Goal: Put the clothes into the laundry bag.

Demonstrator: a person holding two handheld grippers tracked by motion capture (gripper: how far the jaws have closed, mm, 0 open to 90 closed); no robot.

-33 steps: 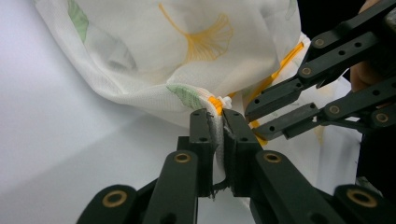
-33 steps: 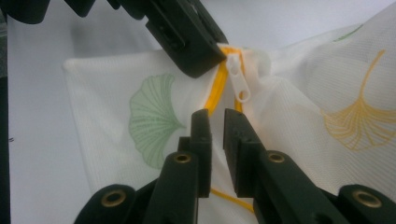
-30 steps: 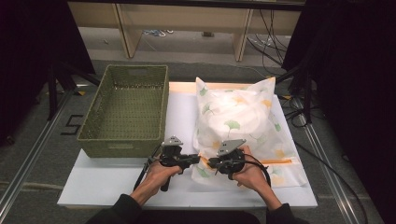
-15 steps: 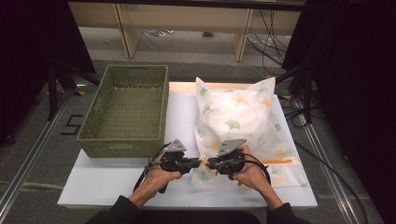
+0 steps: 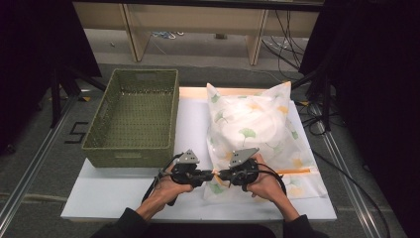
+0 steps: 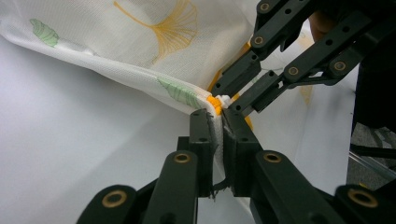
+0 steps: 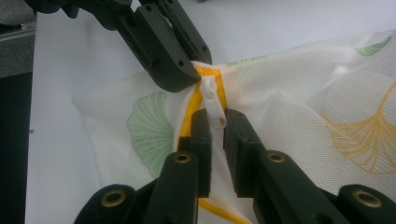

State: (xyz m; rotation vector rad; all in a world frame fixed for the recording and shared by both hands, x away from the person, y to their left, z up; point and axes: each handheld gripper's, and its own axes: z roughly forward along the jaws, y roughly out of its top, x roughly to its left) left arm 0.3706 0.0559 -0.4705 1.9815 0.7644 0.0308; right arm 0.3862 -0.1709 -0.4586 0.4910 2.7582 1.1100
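Note:
A white mesh bag (image 5: 252, 124) printed with ginkgo leaves lies on the white table (image 5: 124, 198), and an orange zipper (image 5: 292, 172) runs along its near edge. Both grippers meet at its near left corner. My left gripper (image 5: 210, 174) (image 6: 219, 116) is shut on the corner fabric by the zipper's end; its jaws have just eased open slightly and still pinch the cloth. My right gripper (image 5: 221, 174) (image 7: 217, 119) faces it, and its jaws have just been closing on the white zipper pull (image 7: 212, 100) that lies between them.
A green woven basket (image 5: 133, 114) stands on the table's left half, just beyond the left hand. Cables (image 5: 337, 168) trail over the floor at the right, and table legs and a shelf stand at the back.
The left gripper has shifted a little toward the near edge. The right hand has kept still. Both grippers still meet at the bag's corner.

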